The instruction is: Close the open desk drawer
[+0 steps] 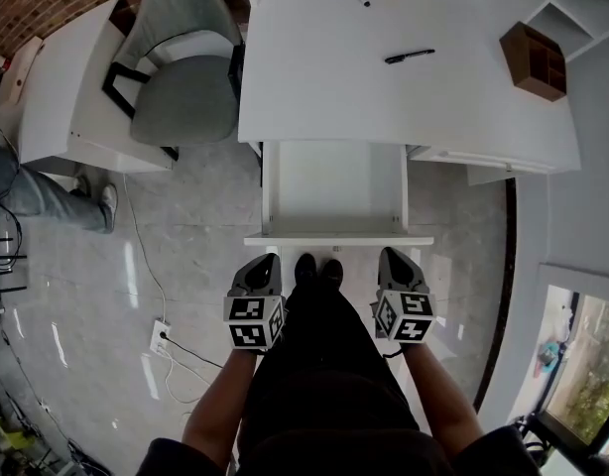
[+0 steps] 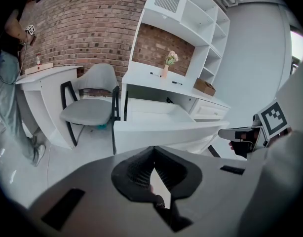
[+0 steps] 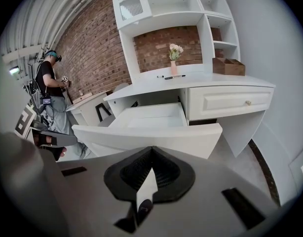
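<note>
Grey floor and a brick wall are framing a white desk, shown from above and along both tongs. Under the desk's middle, the drawer is standing pulled far out toward me. It is empty, and its front panel is lying just ahead of my shoes.

Nothing of the task is showing as done: the drawer is gaping open and neither tool is touching it. I am holding the left gripper low, near the left end of the front panel. Its jaws are pressing together at the tips with nothing between them. I am holding the right gripper near the right end of the same panel, likewise closed and empty. Both are pointing at the panel and stopping just short of it.

What is remaining, as I am judging it, is the whole push. That means bringing the closed tips against the panel and driving it in until it is sitting flush like the side drawer, which is in.

Further out, pens and a wooden box are lying on the desktop. A grey chair is standing to the left, with a person standing beyond it.
</note>
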